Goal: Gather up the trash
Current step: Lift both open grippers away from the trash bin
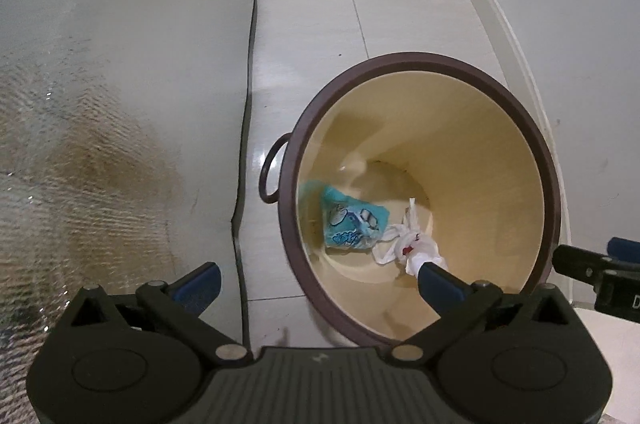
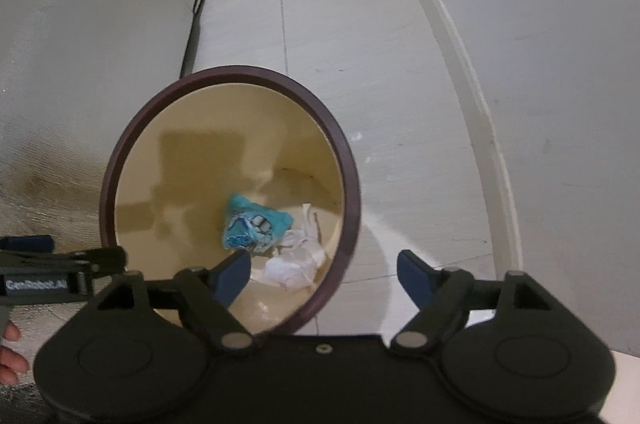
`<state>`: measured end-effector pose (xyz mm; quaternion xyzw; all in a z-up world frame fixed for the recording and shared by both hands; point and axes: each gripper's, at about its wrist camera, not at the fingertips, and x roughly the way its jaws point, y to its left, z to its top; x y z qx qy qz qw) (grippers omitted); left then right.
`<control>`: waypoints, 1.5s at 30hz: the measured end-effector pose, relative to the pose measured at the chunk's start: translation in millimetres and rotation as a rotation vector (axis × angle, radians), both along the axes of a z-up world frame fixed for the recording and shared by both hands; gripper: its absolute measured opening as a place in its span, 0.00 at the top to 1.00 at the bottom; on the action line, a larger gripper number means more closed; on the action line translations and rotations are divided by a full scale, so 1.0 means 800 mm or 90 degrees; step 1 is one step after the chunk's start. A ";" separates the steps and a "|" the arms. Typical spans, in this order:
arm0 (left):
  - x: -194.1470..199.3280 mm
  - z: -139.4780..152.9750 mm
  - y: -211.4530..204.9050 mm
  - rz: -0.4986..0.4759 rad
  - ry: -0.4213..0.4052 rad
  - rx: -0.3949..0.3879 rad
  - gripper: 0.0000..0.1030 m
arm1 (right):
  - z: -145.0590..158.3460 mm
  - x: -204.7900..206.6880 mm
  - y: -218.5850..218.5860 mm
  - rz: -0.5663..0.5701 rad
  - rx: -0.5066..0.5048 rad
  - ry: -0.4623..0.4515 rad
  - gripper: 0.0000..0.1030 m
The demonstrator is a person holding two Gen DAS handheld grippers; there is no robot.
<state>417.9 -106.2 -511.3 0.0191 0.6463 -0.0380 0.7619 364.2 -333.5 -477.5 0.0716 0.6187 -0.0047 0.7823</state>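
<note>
Bin [image 1: 420, 63] handle [image 1: 272, 171] only in left view — fingers [image 2: 10, 348] only in right — both tongs apart, empty.

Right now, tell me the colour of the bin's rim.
Dark brown rim on a cream bin; clearest in the right wrist view.

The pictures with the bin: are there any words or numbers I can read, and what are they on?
"GenRobot.AI": white letters on the left hand-held gripper, seen from the right wrist view; the last letters are blurry.
"D": one white letter on the right hand-held gripper, cut off at the picture's edge.
Blue packet in the bin: it has cartoon pictures and writing, too blurred to read.
No other words or numbers.
</note>
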 end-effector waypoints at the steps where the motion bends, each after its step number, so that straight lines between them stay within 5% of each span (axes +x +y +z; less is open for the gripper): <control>1: -0.001 0.002 0.000 0.000 0.000 0.000 0.00 | 0.001 -0.003 -0.001 0.000 -0.003 -0.001 0.13; 5: -0.009 0.012 0.001 -0.003 -0.008 0.007 0.00 | 0.003 -0.008 0.000 -0.002 -0.018 -0.003 0.00; 23: -0.081 0.094 0.018 0.015 -0.060 -0.004 0.00 | 0.062 -0.071 0.003 -0.029 -0.051 -0.039 0.00; 45: -0.205 0.265 0.005 -0.027 -0.217 -0.042 0.00 | 0.213 -0.179 0.006 -0.054 -0.061 -0.192 0.00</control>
